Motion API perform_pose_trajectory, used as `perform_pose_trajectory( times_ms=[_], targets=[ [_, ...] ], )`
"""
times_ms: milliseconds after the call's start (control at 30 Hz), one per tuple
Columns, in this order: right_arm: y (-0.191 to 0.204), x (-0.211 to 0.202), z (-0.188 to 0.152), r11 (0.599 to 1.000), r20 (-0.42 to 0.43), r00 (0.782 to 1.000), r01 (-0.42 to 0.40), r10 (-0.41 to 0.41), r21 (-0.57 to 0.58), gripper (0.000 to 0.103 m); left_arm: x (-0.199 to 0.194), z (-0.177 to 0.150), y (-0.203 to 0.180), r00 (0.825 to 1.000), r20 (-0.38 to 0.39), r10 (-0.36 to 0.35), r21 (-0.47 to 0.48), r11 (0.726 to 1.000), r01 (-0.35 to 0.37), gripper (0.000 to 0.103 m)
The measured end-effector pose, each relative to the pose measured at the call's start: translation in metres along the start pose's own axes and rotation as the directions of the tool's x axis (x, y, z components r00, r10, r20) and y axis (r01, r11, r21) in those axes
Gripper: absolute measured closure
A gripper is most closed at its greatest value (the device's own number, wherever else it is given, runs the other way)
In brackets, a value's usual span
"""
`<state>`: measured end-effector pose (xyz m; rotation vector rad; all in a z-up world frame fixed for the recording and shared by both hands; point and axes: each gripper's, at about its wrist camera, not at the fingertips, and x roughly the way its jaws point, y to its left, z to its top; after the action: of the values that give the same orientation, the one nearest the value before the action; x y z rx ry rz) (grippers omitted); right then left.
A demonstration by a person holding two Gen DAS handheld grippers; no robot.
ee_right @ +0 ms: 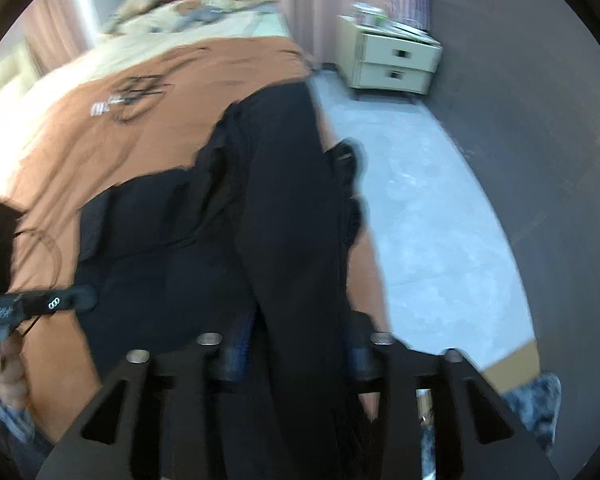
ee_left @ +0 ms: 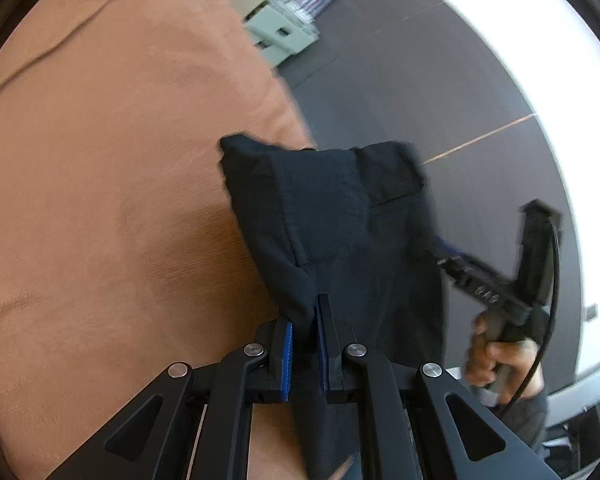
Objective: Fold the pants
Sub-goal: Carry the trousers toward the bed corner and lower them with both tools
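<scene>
The black pants (ee_left: pixel 340 208) hang bunched over the brown bed cover's edge. My left gripper (ee_left: pixel 306 320) is shut on a fold of the pants near the waistband, blue pads pressing the cloth. In the right wrist view the pants (ee_right: pixel 276 184) stretch away along the bed's right edge. My right gripper (ee_right: pixel 300 344) stands open, jaws well apart, with a strip of the fabric running loosely between them. From the left wrist view the right gripper (ee_left: pixel 446 254) shows at the right, its tips partly hidden behind the cloth, with a hand on its handle. The left gripper (ee_right: pixel 80 296) touches the pants at the left.
The bed's brown cover (ee_right: pixel 100 140) carries a thin black cable (ee_right: pixel 136 92); bedding and soft toys (ee_right: pixel 204 4) lie at its far end. A pale two-drawer nightstand (ee_right: pixel 392 60) stands on the light floor (ee_right: pixel 420 220) beside a dark wall (ee_right: pixel 540 120).
</scene>
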<state>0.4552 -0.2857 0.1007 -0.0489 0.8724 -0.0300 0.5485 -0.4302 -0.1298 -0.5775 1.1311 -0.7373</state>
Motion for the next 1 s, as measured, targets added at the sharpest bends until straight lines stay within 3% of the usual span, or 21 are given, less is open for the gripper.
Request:
perform_pose_trajectory(
  times_ms=[100, 233, 367, 500, 633, 700, 767, 1000],
  targets=[
    [-0.004, -0.017, -0.008, 0.997, 0.014, 1.000, 0.010, -0.011, 0.071, 0.052, 0.000, -0.003, 0.004, 0.999, -0.015, 0.049, -0.004, 0.999, -0.049, 0.090],
    [-0.005, -0.054, -0.030, 0.993, 0.070, 0.997, 0.006, -0.015, 0.119, 0.052, -0.007, -0.005, 0.006, 0.999, -0.017, 0.046, -0.005, 0.999, -0.046, 0.074],
    [0.010, -0.079, -0.067, 0.989, 0.082, 0.996, -0.034, 0.022, 0.143, 0.052, -0.010, 0.003, 0.018, 0.997, -0.012, 0.080, -0.036, 0.996, -0.080, 0.072],
    [0.006, -0.086, -0.112, 0.983, 0.058, 0.998, -0.041, 0.031, 0.179, 0.052, -0.005, 0.020, 0.026, 0.996, -0.020, 0.087, -0.051, 0.995, -0.088, 0.072],
    [0.000, -0.091, -0.145, 0.975, 0.024, 0.999, -0.029, 0.024, 0.220, 0.052, 0.001, 0.040, 0.016, 0.994, 0.017, 0.107, 0.007, 0.994, -0.107, 0.078],
    [-0.011, -0.086, -0.155, 0.972, 0.000, 1.000, -0.015, 0.015, 0.234, 0.052, 0.002, 0.044, 0.015, 0.991, 0.027, 0.132, 0.028, 0.991, -0.133, 0.078],
    [-0.019, -0.082, -0.160, 0.969, -0.001, 1.000, -0.019, 0.020, 0.247, 0.052, 0.015, 0.047, 0.025, 0.988, -0.030, 0.154, -0.007, 0.988, -0.155, 0.076],
    [-0.017, -0.111, -0.175, 0.972, 0.016, 1.000, 0.002, -0.006, 0.235, 0.052, 0.009, 0.026, 0.028, 0.988, -0.064, 0.139, -0.021, 0.990, -0.141, 0.076]
  ],
)
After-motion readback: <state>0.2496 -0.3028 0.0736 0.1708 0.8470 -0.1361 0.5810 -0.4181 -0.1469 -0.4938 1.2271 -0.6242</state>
